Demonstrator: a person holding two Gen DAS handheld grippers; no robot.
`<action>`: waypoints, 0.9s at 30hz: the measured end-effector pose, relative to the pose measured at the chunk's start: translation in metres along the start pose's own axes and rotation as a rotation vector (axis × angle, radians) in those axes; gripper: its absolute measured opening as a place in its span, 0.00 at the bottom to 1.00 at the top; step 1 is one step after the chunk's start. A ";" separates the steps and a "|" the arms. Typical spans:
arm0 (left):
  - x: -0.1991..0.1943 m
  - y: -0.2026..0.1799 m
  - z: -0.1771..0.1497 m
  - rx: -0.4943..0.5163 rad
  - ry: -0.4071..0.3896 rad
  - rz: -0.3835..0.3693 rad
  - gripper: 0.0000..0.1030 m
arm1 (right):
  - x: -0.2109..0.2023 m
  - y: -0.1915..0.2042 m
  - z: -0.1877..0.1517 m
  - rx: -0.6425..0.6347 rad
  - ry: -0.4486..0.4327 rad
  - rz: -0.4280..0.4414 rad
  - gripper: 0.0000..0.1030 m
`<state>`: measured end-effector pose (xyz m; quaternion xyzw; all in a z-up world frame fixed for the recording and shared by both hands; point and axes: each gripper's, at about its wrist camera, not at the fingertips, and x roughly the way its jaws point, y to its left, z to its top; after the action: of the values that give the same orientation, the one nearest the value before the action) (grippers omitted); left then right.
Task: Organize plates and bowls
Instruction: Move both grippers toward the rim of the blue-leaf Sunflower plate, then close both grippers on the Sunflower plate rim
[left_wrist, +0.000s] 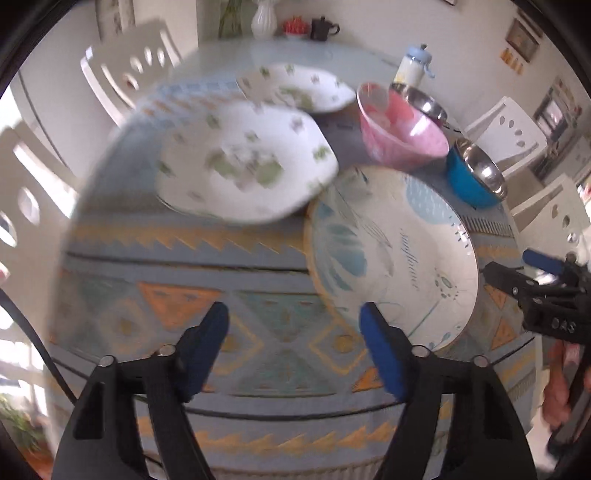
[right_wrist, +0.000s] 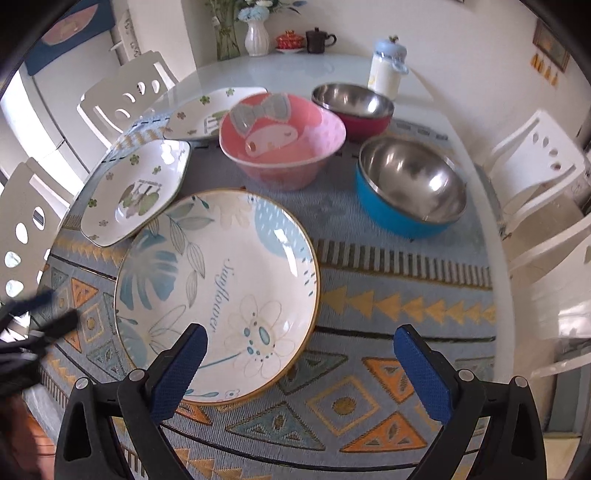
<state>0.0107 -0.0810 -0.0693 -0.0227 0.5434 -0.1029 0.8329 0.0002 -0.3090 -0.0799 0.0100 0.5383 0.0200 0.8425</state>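
Note:
A round plate (right_wrist: 218, 288) with blue leaves and the word Sunflower lies on the patterned cloth (right_wrist: 369, 369). My right gripper (right_wrist: 301, 336) is open, its left finger over the plate's near part and its right finger over the cloth. To the left lie two white plates with green flowers, one near (right_wrist: 136, 192) and one far (right_wrist: 207, 110). Behind stand a pink bowl (right_wrist: 284, 147), a blue steel bowl (right_wrist: 410, 188) and a red steel bowl (right_wrist: 354, 107). My left gripper (left_wrist: 293, 325) is open over the cloth, just left of the round plate (left_wrist: 391, 258), with nothing between its fingers.
A lidded white bottle (right_wrist: 386, 70), a white vase (right_wrist: 256, 37), a red pot and a dark cup stand at the table's far side. White chairs (right_wrist: 125, 96) ring the round table. The left wrist view is blurred.

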 end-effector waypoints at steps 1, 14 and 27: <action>0.009 -0.001 -0.002 -0.029 0.010 -0.023 0.67 | 0.004 -0.002 -0.001 0.012 0.010 0.012 0.93; 0.038 -0.004 0.007 -0.074 0.061 -0.051 0.68 | 0.034 -0.013 0.004 0.060 0.064 -0.009 0.82; 0.042 -0.005 0.015 -0.065 0.051 -0.020 0.61 | 0.042 -0.017 0.008 0.049 0.069 -0.032 0.74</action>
<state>0.0401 -0.0949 -0.1005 -0.0523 0.5672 -0.0941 0.8165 0.0254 -0.3241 -0.1149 0.0214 0.5676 -0.0061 0.8230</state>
